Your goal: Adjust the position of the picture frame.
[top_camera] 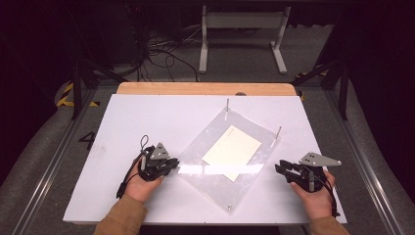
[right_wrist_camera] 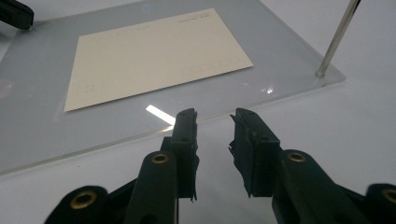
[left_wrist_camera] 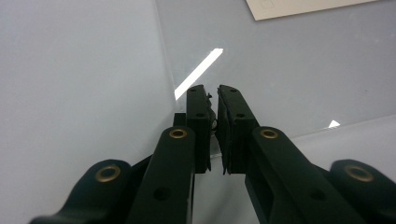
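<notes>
One white rectangular tabletop [top_camera: 147, 122] across mid-frame. Centre: clear square acrylic plate [top_camera: 205, 171] with thin metal corner posts [top_camera: 227, 105], over cream rectangular paper sheet [top_camera: 232, 147]. Lower left: left gripper [top_camera: 174, 164], jaws nearly pressed together at plate's edge. Lower right: right gripper [top_camera: 280, 169], jaws spread, near plate. Likely step: approaching to grip. Next: closing on both edges.
</notes>
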Motion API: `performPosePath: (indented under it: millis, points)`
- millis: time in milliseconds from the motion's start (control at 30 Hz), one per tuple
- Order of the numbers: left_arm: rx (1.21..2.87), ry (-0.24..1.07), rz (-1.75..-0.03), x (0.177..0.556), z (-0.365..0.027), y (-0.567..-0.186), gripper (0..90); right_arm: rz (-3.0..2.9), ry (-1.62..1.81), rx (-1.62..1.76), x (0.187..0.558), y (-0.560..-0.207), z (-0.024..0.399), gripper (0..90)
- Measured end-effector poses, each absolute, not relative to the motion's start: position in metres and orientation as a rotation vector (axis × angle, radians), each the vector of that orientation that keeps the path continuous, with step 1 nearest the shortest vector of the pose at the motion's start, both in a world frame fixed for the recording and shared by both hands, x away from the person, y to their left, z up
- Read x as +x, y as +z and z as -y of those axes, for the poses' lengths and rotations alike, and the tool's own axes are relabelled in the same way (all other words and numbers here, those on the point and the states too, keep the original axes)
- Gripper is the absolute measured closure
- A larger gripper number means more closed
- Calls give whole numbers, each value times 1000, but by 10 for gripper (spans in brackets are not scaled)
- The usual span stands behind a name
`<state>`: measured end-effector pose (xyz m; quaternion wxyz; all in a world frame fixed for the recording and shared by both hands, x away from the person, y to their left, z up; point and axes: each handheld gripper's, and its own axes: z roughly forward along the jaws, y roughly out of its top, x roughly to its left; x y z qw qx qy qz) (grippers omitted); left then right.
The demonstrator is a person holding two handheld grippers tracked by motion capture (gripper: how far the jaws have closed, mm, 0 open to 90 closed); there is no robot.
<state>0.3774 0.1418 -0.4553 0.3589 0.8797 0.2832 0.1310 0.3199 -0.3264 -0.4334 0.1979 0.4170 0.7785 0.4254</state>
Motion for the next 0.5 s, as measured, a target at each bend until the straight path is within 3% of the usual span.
performPosePath:
  millis: [233,500]
  points:
    - [2335,240,-628,360,-132,-451,840,-2174,1191,1157,322,-432,328,693]
    - [2402,177,-442,323,-114,-449,839,-2099,1171,1262,373,-404,345,692]
